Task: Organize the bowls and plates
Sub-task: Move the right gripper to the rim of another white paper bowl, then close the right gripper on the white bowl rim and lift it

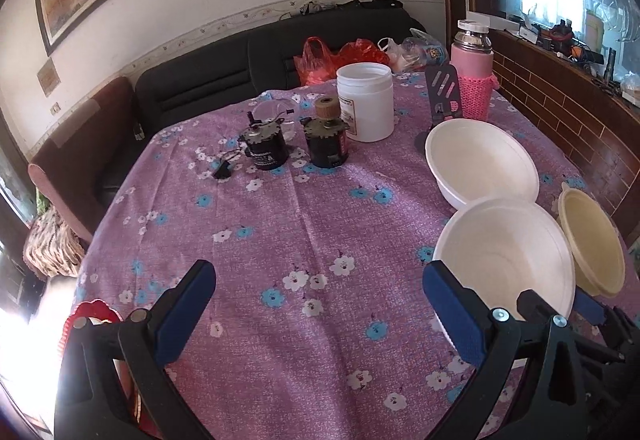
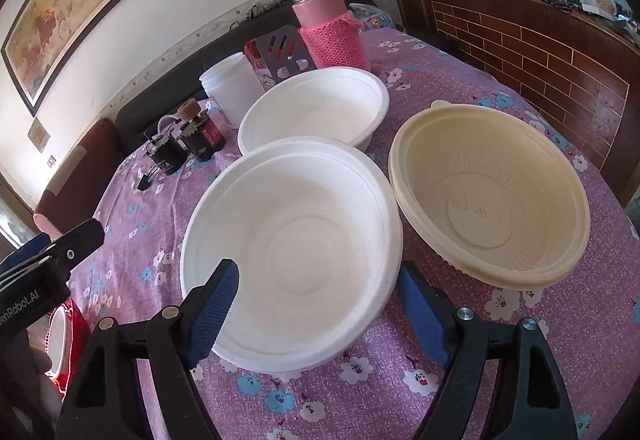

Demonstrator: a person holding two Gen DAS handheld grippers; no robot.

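Three bowls stand on the purple flowered tablecloth [image 2: 460, 80]. A near white foam bowl [image 2: 292, 252] sits between the open fingers of my right gripper [image 2: 320, 280]; the left finger [image 2: 216, 296] overlaps its rim, the right finger is beside its outer wall. A far white bowl [image 2: 316, 108] stands behind it. A cream plastic bowl [image 2: 488, 196] stands to the right, touching the near white bowl's rim. In the left wrist view my left gripper [image 1: 316, 288] is open and empty over bare cloth, left of the near white bowl [image 1: 504, 252], the far white bowl [image 1: 480, 164] and the cream bowl [image 1: 592, 240].
At the back stand a white jar [image 1: 366, 100], two small dark motors [image 1: 296, 144], a pink thermos [image 1: 474, 72] and a grey slotted stand [image 1: 442, 88]. A brick-patterned wooden wall [image 2: 540, 52] runs along the right. A red-rimmed object [image 2: 64, 344] lies off the table's near left edge.
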